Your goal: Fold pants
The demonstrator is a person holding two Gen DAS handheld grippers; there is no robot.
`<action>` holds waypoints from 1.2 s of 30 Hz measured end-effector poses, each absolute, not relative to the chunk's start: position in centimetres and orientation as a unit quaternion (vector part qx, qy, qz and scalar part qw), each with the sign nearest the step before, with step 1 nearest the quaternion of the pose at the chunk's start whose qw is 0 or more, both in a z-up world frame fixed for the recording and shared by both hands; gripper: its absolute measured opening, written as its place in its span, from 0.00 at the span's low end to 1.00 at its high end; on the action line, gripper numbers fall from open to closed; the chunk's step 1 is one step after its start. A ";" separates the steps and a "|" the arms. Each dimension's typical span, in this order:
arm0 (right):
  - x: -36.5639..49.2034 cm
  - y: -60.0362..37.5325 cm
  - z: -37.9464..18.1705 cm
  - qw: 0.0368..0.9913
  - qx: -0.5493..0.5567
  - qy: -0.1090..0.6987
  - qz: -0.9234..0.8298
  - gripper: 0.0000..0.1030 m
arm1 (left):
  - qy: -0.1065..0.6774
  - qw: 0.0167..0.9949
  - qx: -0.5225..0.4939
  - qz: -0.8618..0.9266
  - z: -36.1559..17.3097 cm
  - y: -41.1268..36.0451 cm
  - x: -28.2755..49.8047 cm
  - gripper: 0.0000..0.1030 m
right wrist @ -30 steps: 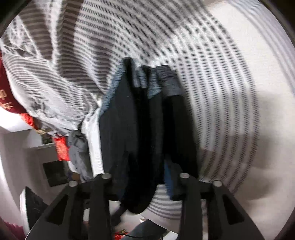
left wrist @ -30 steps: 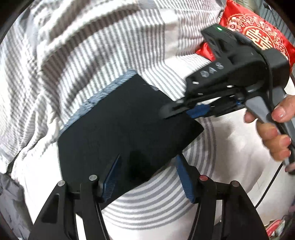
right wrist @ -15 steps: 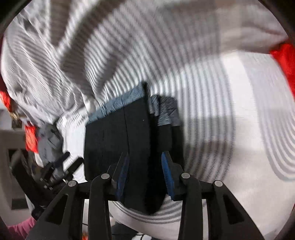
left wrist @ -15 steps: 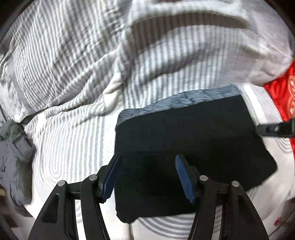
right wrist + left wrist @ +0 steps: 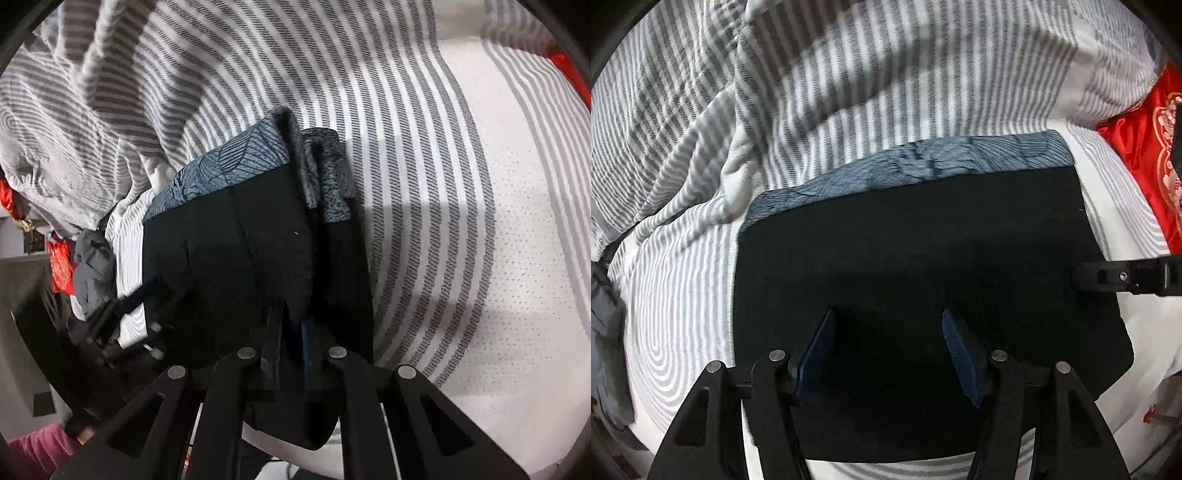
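Observation:
The black pants (image 5: 916, 254) lie folded into a flat stack on the striped bed, with a blue-grey leaf-patterned waistband (image 5: 923, 162) along the far edge. My left gripper (image 5: 886, 332) is open and hovers over the near part of the stack, holding nothing. In the right wrist view the pants (image 5: 251, 236) show stacked layers at their right side. My right gripper (image 5: 291, 317) is shut on the near edge of the upper layers. Its finger also shows at the stack's right edge in the left wrist view (image 5: 1123, 277).
A rumpled grey-and-white striped duvet (image 5: 812, 81) lies behind the pants. A red embroidered cushion (image 5: 1145, 147) sits at the right. A grey garment (image 5: 92, 266) lies at the bed's left edge. The white striped mattress (image 5: 480, 221) extends to the right.
My right gripper has closed from open onto the near edge of the folded pants. My left gripper has swung to face the stack squarely and come closer, still open.

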State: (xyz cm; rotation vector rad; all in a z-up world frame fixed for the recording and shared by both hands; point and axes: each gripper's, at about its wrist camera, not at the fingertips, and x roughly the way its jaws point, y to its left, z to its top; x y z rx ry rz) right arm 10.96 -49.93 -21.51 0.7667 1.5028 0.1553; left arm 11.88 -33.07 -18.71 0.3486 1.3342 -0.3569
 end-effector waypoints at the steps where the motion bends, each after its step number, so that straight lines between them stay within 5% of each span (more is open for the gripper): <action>1: 10.8 -50.1 -21.2 0.664 0.337 0.665 0.063 0.14 | 0.614 0.757 0.155 -0.163 -18.6 -33.0 11.9 0.60; 4: 10.2 -50.9 -19.5 0.680 0.305 0.666 0.037 0.27 | 0.631 0.749 0.123 -0.160 -18.7 -32.1 12.8 0.60; 21: 12.3 -49.4 -17.2 0.717 0.207 0.665 -0.017 0.31 | 0.642 0.746 0.102 -0.147 -18.7 -31.6 13.2 0.60; 28: 11.3 -46.8 -16.5 0.730 0.160 0.665 0.000 0.57 | 0.642 0.746 0.101 -0.144 -18.8 -31.4 13.4 0.62; 30: 11.2 -46.1 -19.0 0.706 0.153 0.692 -0.002 0.58 | 0.641 0.748 0.103 -0.140 -18.9 -31.5 13.3 0.75; 32: 10.8 -46.9 -20.7 0.705 0.194 0.682 -0.012 0.73 | 0.646 0.744 0.100 -0.140 -19.3 -31.3 13.3 0.77; 36: 10.2 -48.7 -21.9 0.678 0.268 0.684 -0.020 0.79 | 0.640 0.748 0.102 -0.144 -19.3 -31.2 13.2 0.77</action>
